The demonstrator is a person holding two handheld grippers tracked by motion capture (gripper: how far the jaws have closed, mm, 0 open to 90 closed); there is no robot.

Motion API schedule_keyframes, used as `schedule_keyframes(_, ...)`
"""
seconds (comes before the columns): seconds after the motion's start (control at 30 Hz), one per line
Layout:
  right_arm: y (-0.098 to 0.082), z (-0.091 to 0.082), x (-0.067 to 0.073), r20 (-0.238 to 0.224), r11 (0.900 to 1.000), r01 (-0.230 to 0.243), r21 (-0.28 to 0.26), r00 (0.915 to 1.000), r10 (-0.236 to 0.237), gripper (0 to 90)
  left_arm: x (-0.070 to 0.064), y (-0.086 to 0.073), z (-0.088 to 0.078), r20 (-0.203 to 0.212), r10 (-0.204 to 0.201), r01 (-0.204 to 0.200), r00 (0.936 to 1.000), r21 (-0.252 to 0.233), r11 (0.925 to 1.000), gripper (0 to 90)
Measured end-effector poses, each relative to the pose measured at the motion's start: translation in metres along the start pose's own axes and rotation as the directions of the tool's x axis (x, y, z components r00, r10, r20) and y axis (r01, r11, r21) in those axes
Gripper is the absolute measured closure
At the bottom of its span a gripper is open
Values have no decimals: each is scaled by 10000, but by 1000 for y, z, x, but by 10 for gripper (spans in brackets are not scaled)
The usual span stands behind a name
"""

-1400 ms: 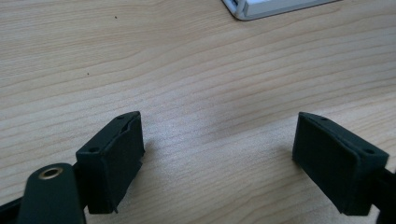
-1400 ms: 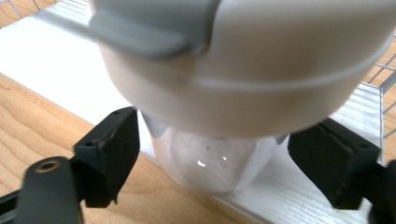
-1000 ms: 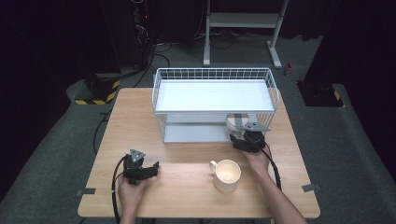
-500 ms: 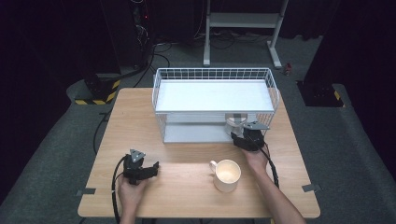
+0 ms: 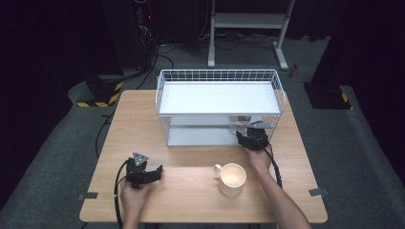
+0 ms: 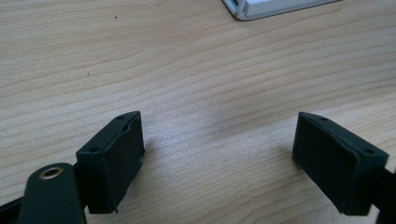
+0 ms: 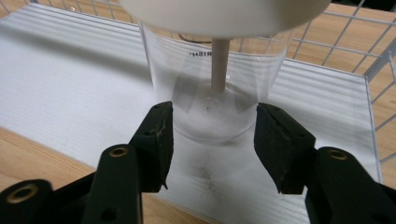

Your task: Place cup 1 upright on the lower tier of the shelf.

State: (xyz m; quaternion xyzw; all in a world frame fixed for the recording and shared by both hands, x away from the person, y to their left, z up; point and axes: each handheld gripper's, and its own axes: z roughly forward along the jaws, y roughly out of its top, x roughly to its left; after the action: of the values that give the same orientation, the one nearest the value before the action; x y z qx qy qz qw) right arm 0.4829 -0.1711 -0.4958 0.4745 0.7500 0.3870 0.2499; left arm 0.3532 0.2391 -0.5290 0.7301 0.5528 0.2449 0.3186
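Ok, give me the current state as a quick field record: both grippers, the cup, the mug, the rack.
left gripper: open, jaws wide over bare table, nothing between them
right gripper: open, jaws either side of the clear cup's base, contact cannot be told
clear cup: upright on the rack's lower shelf, a stick standing inside
mug: on the table, front centre, handle to the left
wire rack: white, at the back of the table

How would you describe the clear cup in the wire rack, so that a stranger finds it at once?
Find the white wire rack at the table's far side. On its lower shelf, at the right front corner, stands the clear cup just ahead of the right gripper. Unlike the cream mug on the table, it is transparent, with a pale stick inside.
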Motion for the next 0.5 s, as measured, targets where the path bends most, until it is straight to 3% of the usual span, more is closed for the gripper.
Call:
schedule_keyframes(0.13, -1, 4, 1, 148, 9997, -219, 85, 9997, 218, 530, 0, 0, 0, 8, 4, -4, 10000, 16, 10000, 169)
schedule_keyframes(0.5, 8, 11, 1, 257, 9993, -241, 288, 9994, 234, 589, 0, 0, 0, -1, 7, -7, 10000, 4, 10000, 169)
